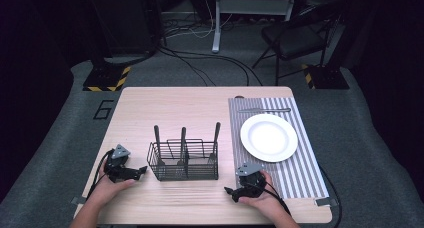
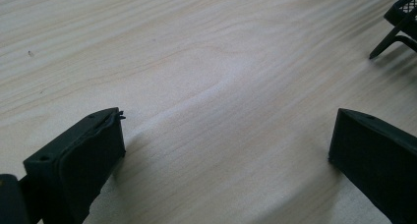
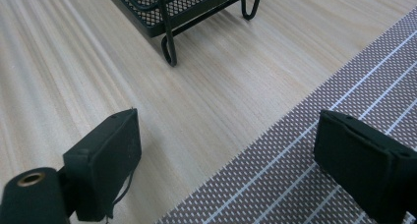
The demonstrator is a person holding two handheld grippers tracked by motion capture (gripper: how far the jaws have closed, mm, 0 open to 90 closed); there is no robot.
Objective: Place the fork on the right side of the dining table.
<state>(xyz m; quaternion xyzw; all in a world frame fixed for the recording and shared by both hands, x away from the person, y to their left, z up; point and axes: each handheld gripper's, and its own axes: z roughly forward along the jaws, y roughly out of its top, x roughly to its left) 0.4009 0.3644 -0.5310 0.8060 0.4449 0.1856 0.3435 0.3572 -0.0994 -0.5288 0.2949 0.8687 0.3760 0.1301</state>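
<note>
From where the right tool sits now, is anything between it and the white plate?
Nothing visible stands between them. The right tool rests open at the near edge of the striped placemat, and the round white plate lies farther back on that mat, with bare striped fabric between.

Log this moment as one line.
left tool: open, empty | right tool: open, empty | caddy: three utensils | plate: bare
</note>
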